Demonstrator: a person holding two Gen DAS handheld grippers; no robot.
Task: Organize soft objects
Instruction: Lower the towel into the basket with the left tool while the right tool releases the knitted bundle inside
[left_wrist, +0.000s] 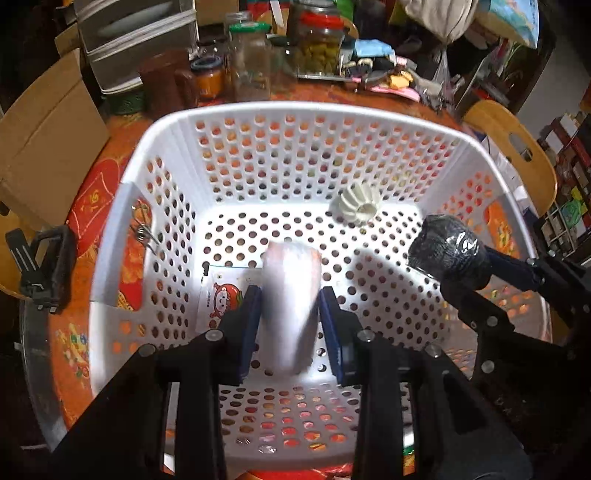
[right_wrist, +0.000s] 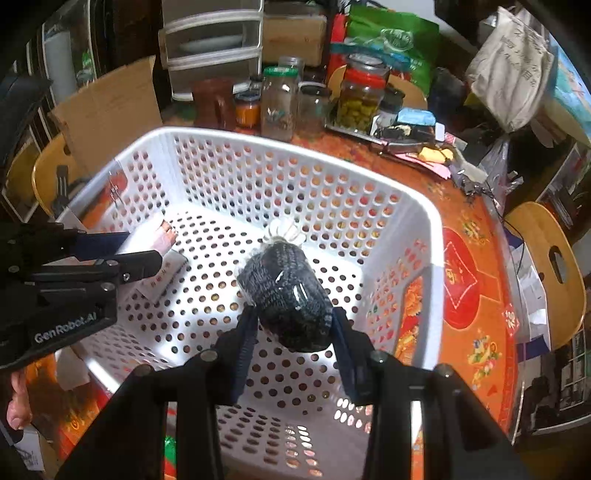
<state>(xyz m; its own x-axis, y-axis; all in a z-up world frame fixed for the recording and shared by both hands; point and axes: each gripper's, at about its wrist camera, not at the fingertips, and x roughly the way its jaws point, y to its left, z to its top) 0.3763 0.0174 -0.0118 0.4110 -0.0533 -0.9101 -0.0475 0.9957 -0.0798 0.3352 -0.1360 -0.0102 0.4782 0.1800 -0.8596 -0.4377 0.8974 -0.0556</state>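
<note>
A white perforated basket stands on the orange table. My left gripper is over its middle, shut on a soft white and pink packet, which is blurred; the packet also shows in the right wrist view. My right gripper is shut on a dark knitted roll in clear wrap and holds it over the basket's right side; the roll also shows in the left wrist view. A white ribbed soft object lies on the basket floor at the back.
A printed card lies on the basket floor under the left gripper. Glass jars, a cardboard box and a plastic drawer unit crowd the table behind the basket. Wooden chairs stand at the sides.
</note>
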